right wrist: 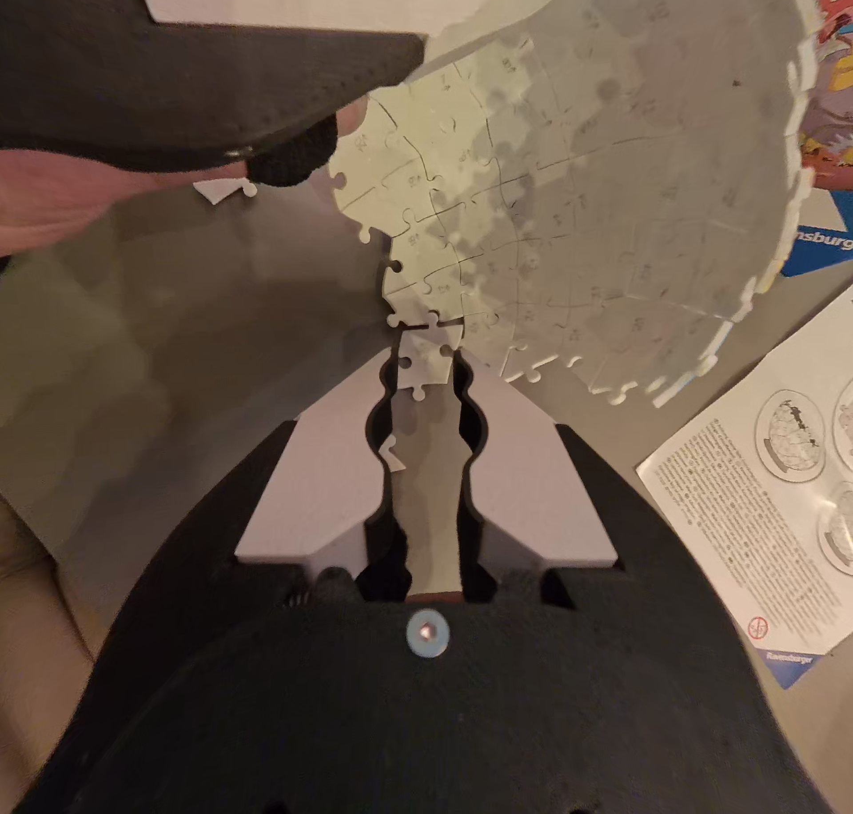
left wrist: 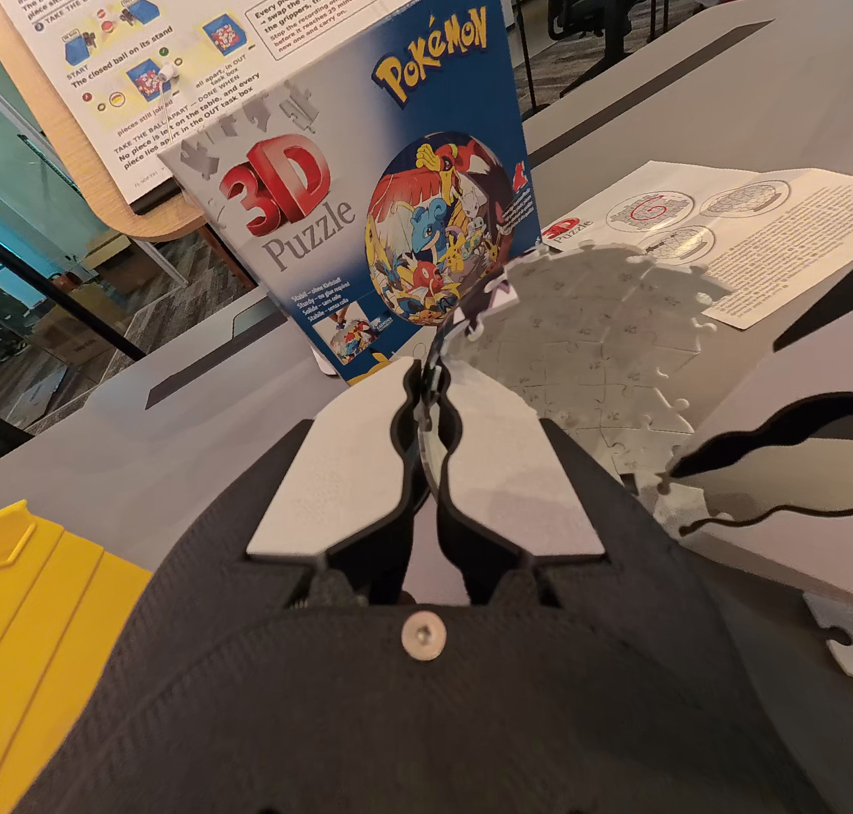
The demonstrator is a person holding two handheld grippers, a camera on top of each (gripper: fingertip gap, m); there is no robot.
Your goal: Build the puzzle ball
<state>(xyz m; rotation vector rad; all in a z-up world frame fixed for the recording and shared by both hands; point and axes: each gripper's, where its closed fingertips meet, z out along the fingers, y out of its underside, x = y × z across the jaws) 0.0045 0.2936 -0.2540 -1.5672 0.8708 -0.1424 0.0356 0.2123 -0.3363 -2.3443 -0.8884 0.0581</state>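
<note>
— Left gripper (left wrist: 431, 376), what is it doing?

— Clamping its wavy black inner edges on the rim of the half-built puzzle ball (left wrist: 595, 358), a curved shell of interlocked pieces showing its pale, matte grey inside with faint marks on each piece. The shell is lying open between both tools, above the smooth grey table (left wrist: 138, 445).

— And the right gripper (right wrist: 427, 367)?

— Gripping a single piece (right wrist: 424, 360) between its tips, white-backed with round knobs and sockets, and pressing it against the shell's jagged lower edge, just under a knob there.

— Anything behind?

— The glossy blue-and-grey puzzle box (left wrist: 369, 201) is standing upright just behind the shell. A folded paper instruction sheet (left wrist: 720, 238) is lying flat to the right. A yellow plastic bin (left wrist: 51, 607) is sitting at the left edge, and a loose piece (right wrist: 226, 189) is resting on the table near a hand (right wrist: 69, 201).
</note>
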